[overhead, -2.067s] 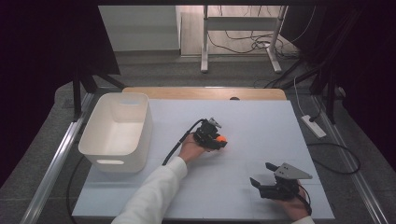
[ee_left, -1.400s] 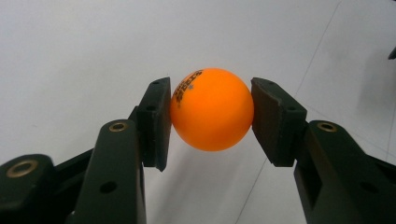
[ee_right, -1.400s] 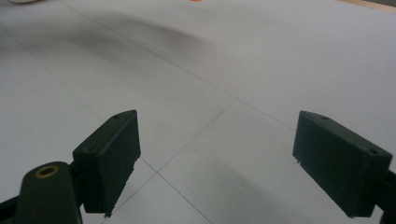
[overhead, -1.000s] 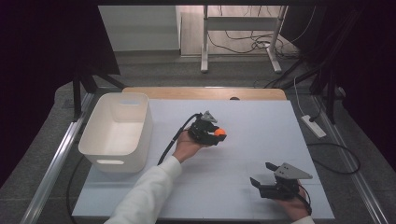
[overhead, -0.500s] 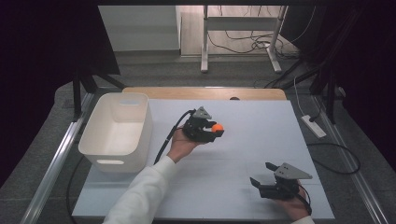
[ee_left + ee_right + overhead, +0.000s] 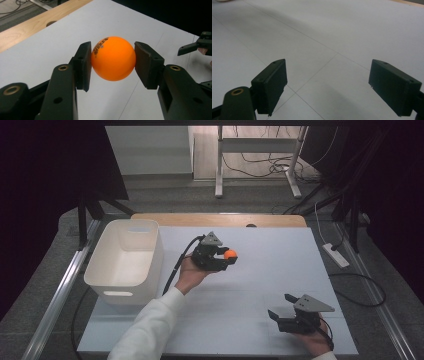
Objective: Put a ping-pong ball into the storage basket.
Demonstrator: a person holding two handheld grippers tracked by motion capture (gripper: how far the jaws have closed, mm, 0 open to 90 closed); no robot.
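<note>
Left gripper: the black two-jaw left gripper [image 6: 223, 259] is held above the middle of the table, lifted off the surface; its jaws are closed to the width of a ball, one pad pressing each side.
Ball: a small, glossy orange ball [image 6: 113, 59] with dark printed lettering sits clamped between the pads, clear of the table; in the high view it shows as an orange dot [image 6: 230, 254] at the tip of the left gripper.
Right gripper: the black right gripper [image 6: 280, 318] with a grey three-cornered plate rests low at the near right corner of the table; its jaws stand wide apart with nothing between them.
Table: a flat pale grey-white tabletop [image 6: 280, 265] scored with thin lines, with a strip of light wood along its far edge.
Bin: a white, rectangular plastic bin [image 6: 125, 260] with a handle slot stands at the left side of the table, well apart from the ball.
Left arm: a white sleeve [image 6: 145, 330] enters from the bottom edge.
</note>
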